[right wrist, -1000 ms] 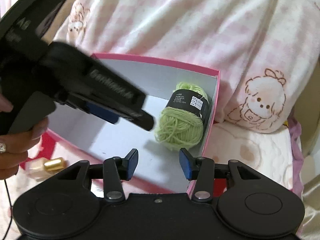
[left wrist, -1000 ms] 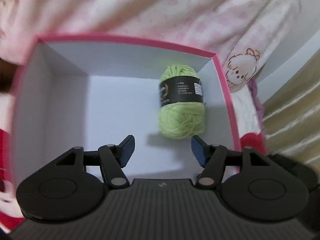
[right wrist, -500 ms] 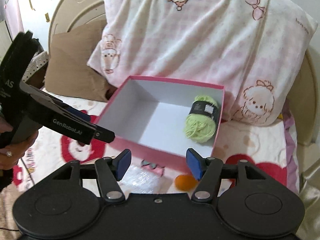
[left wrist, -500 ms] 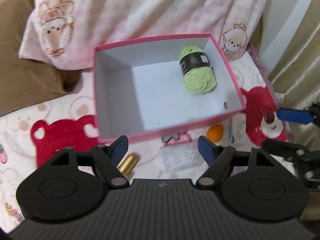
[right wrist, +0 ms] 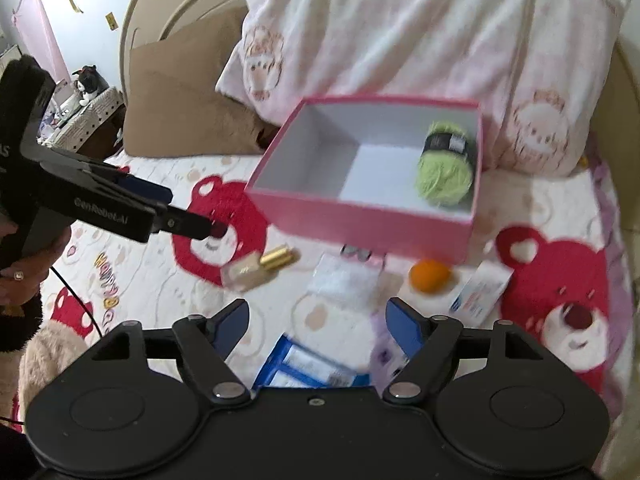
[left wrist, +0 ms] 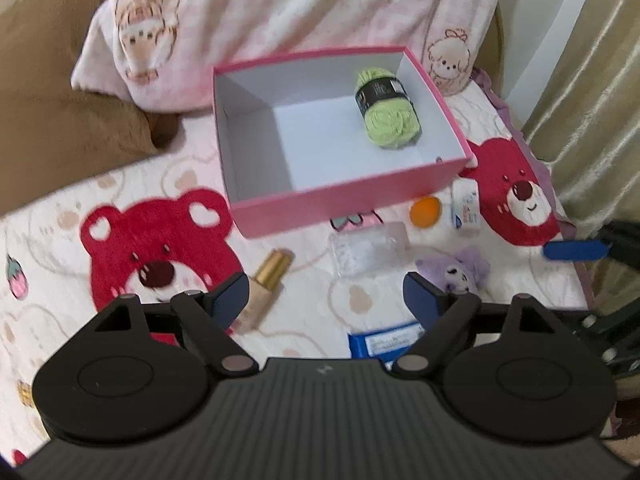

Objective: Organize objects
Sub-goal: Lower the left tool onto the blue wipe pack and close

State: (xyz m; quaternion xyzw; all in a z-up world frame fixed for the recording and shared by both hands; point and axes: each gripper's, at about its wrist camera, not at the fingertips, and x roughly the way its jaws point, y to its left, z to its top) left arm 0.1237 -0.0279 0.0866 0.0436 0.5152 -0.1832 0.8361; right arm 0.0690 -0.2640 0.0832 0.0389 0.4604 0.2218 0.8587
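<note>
A pink box [left wrist: 320,200] [right wrist: 360,220] with a white inside stands on the bed, and a green yarn ball [left wrist: 386,110] [right wrist: 444,172] lies in its far right corner. In front of the box lie a gold-capped bottle [left wrist: 264,284] [right wrist: 260,266], a clear plastic packet [left wrist: 368,250] [right wrist: 344,280], an orange ball [left wrist: 425,211] [right wrist: 430,275], a white carton [left wrist: 465,210] [right wrist: 480,292], a purple plush [left wrist: 460,270] and a blue packet [left wrist: 384,342] [right wrist: 308,364]. My left gripper [left wrist: 326,298] hovers over them, jaws opening, nothing between. My right gripper [right wrist: 316,320] likewise is opening and holds nothing.
The bed cover shows red bear prints [left wrist: 160,248]. A pink-and-white pillow [left wrist: 300,12] and a brown pillow [left wrist: 60,112] lie behind the box. Curtains [left wrist: 592,80] hang at the right. In the right wrist view a hand [right wrist: 24,276] holds the left gripper at the left.
Both grippers have drawn back and up from inside the box, leaving the yarn ball in it. Their jaws have spread wider. The loose items in front of the box have come into view.
</note>
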